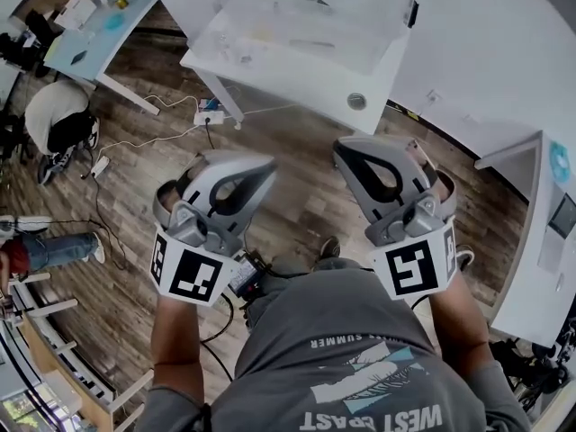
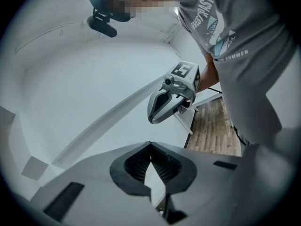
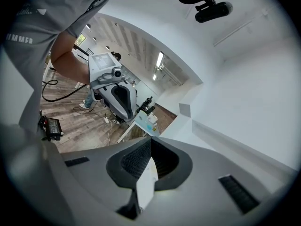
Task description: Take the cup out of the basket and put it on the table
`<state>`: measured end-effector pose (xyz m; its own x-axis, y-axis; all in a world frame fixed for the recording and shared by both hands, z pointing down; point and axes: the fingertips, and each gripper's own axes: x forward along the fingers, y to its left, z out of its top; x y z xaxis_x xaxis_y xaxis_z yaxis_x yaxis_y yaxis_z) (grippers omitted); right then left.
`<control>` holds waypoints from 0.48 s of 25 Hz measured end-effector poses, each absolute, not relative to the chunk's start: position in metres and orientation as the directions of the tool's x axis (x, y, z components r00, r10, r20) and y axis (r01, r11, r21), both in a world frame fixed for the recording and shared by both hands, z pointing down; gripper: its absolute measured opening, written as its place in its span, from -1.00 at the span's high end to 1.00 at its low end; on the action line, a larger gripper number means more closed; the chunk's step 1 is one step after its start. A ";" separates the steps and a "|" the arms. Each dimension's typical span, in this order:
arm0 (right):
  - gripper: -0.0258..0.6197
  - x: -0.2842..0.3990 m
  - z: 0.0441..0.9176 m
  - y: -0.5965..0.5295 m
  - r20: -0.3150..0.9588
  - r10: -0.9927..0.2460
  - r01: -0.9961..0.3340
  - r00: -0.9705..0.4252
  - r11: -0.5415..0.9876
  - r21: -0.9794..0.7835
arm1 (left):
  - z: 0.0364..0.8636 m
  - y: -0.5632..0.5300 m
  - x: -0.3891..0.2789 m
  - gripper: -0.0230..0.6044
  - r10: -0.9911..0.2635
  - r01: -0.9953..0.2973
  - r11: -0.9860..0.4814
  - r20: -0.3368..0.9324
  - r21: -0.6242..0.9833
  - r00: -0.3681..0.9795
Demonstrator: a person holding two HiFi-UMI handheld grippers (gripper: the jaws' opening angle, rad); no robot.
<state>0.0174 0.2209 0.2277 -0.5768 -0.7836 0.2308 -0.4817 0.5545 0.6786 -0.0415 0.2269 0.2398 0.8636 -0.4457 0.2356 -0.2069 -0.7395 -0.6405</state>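
Note:
Neither a cup nor a basket can be made out in any view. In the head view both grippers are raised in front of the person's chest, over the wooden floor. The left gripper (image 1: 263,166) is shut with nothing between its jaws. The right gripper (image 1: 346,148) is shut too and holds nothing. The left gripper view looks along its closed jaws (image 2: 150,144) at a white wall and ceiling, with the right gripper (image 2: 155,117) hanging beyond. In the right gripper view its own jaws (image 3: 150,141) meet, with the left gripper (image 3: 126,116) past them.
A white table (image 1: 360,70) stands ahead, with pale, washed-out things on its top. Cables and a power strip (image 1: 209,115) lie on the floor beside its leg. A seated person (image 1: 56,122) and a blue desk (image 1: 99,27) are far left. Another white desk (image 1: 531,259) is at right.

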 end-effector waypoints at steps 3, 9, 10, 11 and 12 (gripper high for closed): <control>0.88 0.026 0.229 0.209 0.235 -0.784 -0.490 -0.575 0.560 0.668 | 0.241 0.216 -0.035 0.90 -0.446 -0.206 -0.743 0.242 -0.636 0.861; 0.89 0.022 0.237 0.175 0.249 -0.795 -0.510 -0.553 0.559 0.653 | 0.246 0.180 -0.044 0.90 -0.432 -0.202 -0.753 0.239 -0.626 0.869; 0.89 0.019 0.238 0.169 0.251 -0.800 -0.515 -0.544 0.555 0.653 | 0.248 0.174 -0.048 0.90 -0.426 -0.199 -0.757 0.238 -0.623 0.873; 0.89 0.016 0.238 0.162 0.252 -0.806 -0.521 -0.536 0.551 0.652 | 0.250 0.167 -0.051 0.90 -0.419 -0.196 -0.761 0.237 -0.619 0.877; 0.89 0.013 0.238 0.156 0.253 -0.811 -0.527 -0.527 0.546 0.651 | 0.251 0.159 -0.054 0.90 -0.412 -0.193 -0.764 0.235 -0.616 0.881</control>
